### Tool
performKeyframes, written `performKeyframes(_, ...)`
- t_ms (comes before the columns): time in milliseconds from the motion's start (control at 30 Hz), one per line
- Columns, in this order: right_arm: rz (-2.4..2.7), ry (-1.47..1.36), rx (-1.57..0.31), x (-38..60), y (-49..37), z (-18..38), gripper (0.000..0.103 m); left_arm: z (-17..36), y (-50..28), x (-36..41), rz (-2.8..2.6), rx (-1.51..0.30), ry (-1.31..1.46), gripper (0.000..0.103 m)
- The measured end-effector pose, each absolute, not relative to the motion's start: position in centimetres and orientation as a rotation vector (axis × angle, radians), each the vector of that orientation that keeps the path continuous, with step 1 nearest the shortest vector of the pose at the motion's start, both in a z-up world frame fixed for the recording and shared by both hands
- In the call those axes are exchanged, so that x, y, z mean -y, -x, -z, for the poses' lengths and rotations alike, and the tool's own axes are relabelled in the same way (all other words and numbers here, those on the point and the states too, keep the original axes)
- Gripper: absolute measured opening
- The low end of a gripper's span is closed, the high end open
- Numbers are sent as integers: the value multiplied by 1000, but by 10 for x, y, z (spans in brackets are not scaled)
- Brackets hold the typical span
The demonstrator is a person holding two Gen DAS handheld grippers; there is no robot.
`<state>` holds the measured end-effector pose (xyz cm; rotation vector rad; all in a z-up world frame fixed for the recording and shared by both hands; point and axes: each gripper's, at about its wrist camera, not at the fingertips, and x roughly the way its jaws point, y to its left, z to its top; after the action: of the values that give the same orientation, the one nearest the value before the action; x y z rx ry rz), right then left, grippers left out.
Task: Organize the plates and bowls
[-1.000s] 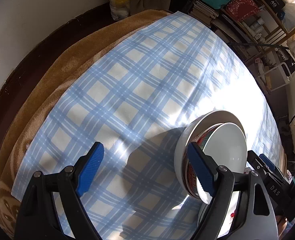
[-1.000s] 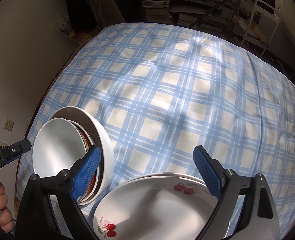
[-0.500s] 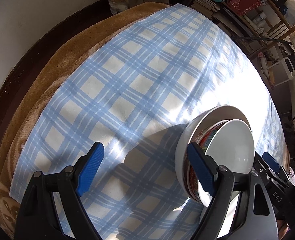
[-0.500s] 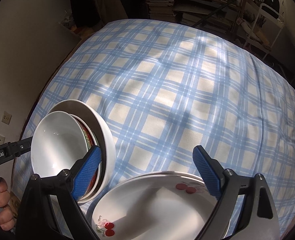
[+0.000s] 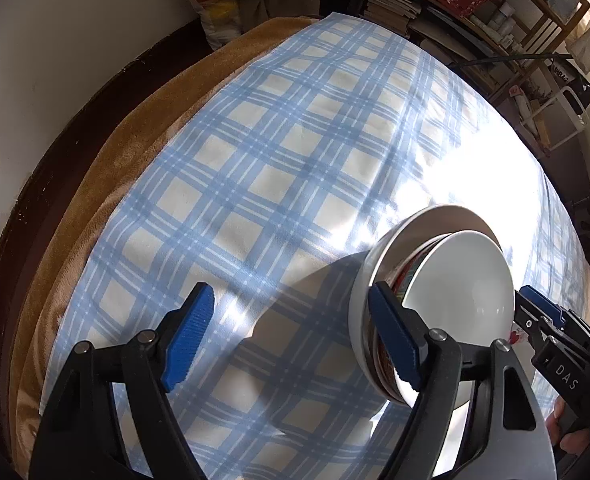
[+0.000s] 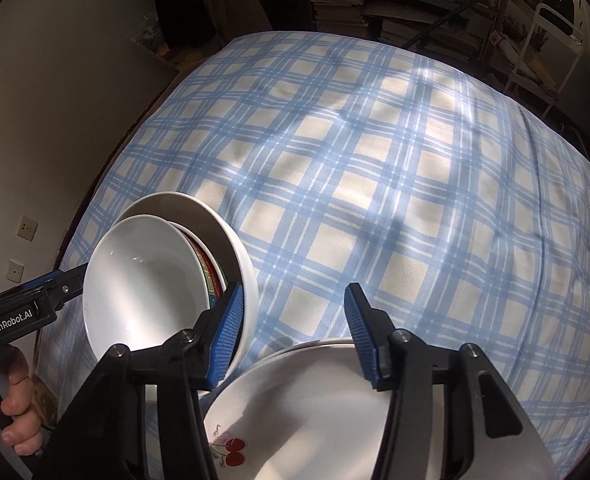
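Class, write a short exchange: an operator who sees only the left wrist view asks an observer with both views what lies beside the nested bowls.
Operator: What sits past the nested bowls, on their right?
Observer: A white cherry-print plate, close beside them on the checked cloth.
Operator: Is the right tool gripping it?
Observer: No. The right tool hangs above it. Its jaws have just been closing, and only the plate's far rim shows in the gap, not pinched.

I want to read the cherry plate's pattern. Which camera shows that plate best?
The right wrist view: the cherry plate fills its lower middle, cherries visible. The left wrist view shows only a cherry-marked sliver behind the stacked bowls.
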<state>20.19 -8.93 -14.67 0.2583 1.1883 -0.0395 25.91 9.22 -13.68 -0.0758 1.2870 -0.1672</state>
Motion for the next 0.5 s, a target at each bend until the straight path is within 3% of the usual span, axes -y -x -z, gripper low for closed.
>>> performKeyframes(167, 8, -262, -1209, 82, -207, 147, 25, 135, -260, -85, 216, -1282, 72, 58)
performKeyframes(233, 1, -282, -1219, 82, -209, 148, 22, 136, -260, -84, 254, -1285, 95, 40)
performKeyframes(333, -19, -316, -1232, 83, -211, 151, 20, 136, -261, -79, 282, -1284, 94, 26)
performKeyframes(500, -21, -309, -1250, 79, -213, 156, 15, 140, -262, -75, 303, -1294, 96, 23)
